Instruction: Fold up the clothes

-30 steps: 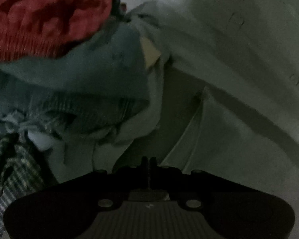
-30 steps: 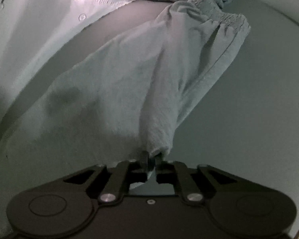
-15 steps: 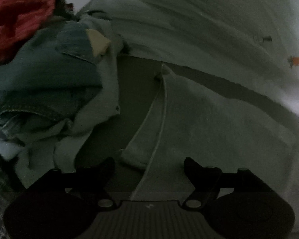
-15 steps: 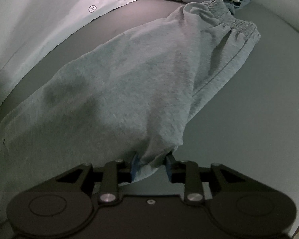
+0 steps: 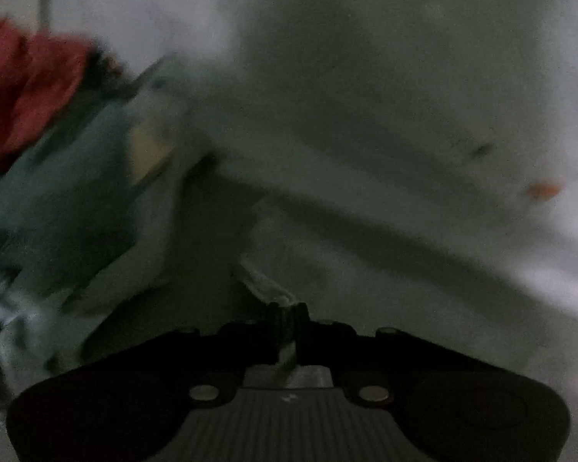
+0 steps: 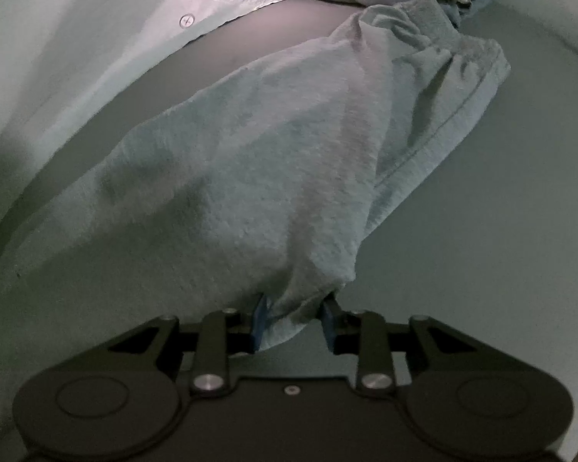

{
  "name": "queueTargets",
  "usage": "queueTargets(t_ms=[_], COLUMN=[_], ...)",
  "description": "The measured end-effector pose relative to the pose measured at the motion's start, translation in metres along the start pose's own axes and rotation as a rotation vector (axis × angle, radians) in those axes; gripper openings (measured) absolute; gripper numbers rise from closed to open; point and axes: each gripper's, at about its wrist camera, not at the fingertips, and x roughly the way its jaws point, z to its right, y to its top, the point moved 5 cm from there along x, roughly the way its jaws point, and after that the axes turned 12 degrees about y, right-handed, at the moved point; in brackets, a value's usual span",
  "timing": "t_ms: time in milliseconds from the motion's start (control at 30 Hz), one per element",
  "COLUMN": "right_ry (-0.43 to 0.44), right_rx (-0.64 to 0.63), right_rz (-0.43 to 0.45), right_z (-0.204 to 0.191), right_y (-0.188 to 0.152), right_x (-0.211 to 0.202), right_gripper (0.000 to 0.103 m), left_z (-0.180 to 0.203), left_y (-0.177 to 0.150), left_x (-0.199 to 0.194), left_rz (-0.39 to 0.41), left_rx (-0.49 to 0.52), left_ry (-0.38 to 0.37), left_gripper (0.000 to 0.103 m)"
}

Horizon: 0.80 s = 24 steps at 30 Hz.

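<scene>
Crowding left gripper: clothes pile, red garment.

We see open tabletop right of the grey garment, while a heap of clothes crowds the left side and a pale sheet borders the far edge.
</scene>
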Motion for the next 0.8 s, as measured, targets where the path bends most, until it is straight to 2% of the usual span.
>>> queueTargets(t_ms=[100, 200, 267, 300, 367, 433, 500, 533, 567, 667, 733, 800], right_ry=[0.047, 0.08, 0.102, 0.11, 0.126, 0.15, 0.197, 0.227, 0.258, 0.372, 0.447, 0.498], right_rx=[0.064, 0.119, 0.147, 0.16, 0.188, 0.21, 0.234, 0.251, 0.271, 0.351, 0.379, 0.359], right_rz=[0.008, 0.026, 0.044, 0.053, 0.066, 0.078, 0.091, 0.097, 0.104, 0.112, 0.104, 0.09], right_z=[0.012, 0.026, 0.035, 0.041, 0.05, 0.056, 0.059, 0.06, 0.061, 0.06, 0.052, 0.038], right_y=[0.002, 0.006, 0.01, 0.012, 0.017, 0.02, 0.022, 0.023, 0.023, 0.024, 0.027, 0.029], right_x=[-0.006, -0.014, -0.021, -0.024, -0.03, -0.035, -0.041, -0.042, -0.044, -0.041, -0.033, -0.026], right_gripper=[0.029, 0.029, 0.029, 0.029, 0.03, 0.03, 0.032, 0.034, 0.035, 0.036, 0.036, 0.036], left_z=[0.068, 0.15, 0.203, 0.227, 0.263, 0.278, 0.275, 0.267, 0.258, 0.23, 0.204, 0.175], left_y=[0.011, -0.008, -0.041, -0.062, -0.105, -0.133, -0.138, -0.134, -0.129, -0.109, -0.096, -0.086], left_x=[-0.041, -0.089, -0.11, -0.114, -0.113, -0.11, -0.106, -0.107, -0.107, -0.101, -0.096, -0.083], left_rz=[0.084, 0.109, 0.066, 0.035, -0.058, -0.172, -0.26, -0.301, -0.335, -0.369, -0.349, -0.337], left_rx=[0.137, 0.3, 0.422, 0.489, 0.592, 0.622, 0.531, 0.453, 0.38, 0.226, 0.146, 0.07], left_ry=[-0.128, -0.31, -0.422, -0.46, -0.509, -0.518, -0.572, -0.612, -0.639, -0.657, -0.599, -0.51], left_gripper=[0.007, 0.007, 0.009, 0.016, 0.029, 0.029, 0.041, 0.056, 0.064, 0.065, 0.064, 0.064])
